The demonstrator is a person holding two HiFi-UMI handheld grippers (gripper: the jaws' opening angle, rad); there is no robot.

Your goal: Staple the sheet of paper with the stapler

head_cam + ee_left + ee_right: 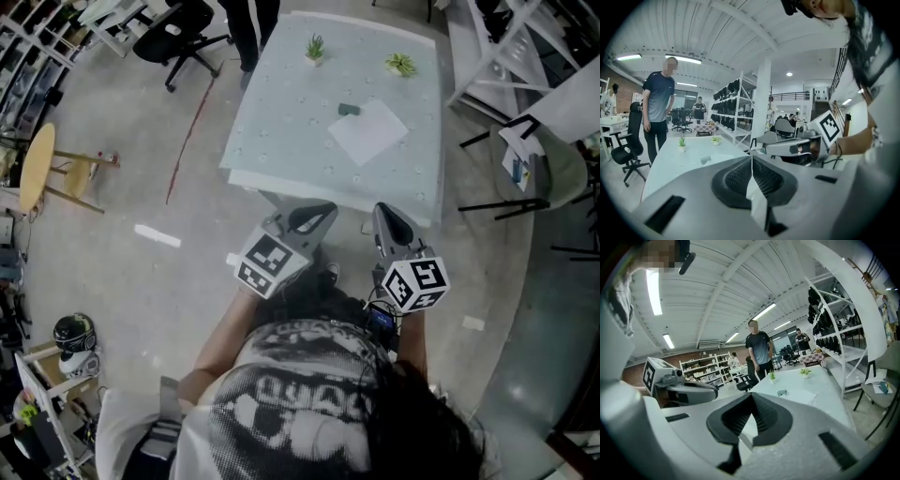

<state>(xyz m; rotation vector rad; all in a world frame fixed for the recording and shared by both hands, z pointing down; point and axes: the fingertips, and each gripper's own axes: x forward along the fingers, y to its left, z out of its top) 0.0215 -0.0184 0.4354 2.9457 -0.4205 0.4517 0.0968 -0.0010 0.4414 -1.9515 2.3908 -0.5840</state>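
Table, pale, stood ahead of the operator with its near edge just in front of both grippers. A bystander stood at its far end, next to a black chair. Left gripper and right gripper were held side by side, close to the operator's body and over the floor, short of the table, both noses pointing toward it. Left gripper view: pads met along one line, jaws fully together, nothing between them. Right gripper view: same, jaws closed flat on each other and empty. Sheet lay flat on the table, turned corner-on to the operator, toward the right half of the top, well apart from both grippers and ahead of them; the right gripper was the nearer of the two. Stapler, small and dark, sat on the table just beside the sheet's far-left edge, on the side away from the grippers; contact with the sheet could not be judged. Two small plants stood near the far edge, beyond sheet and stapler.
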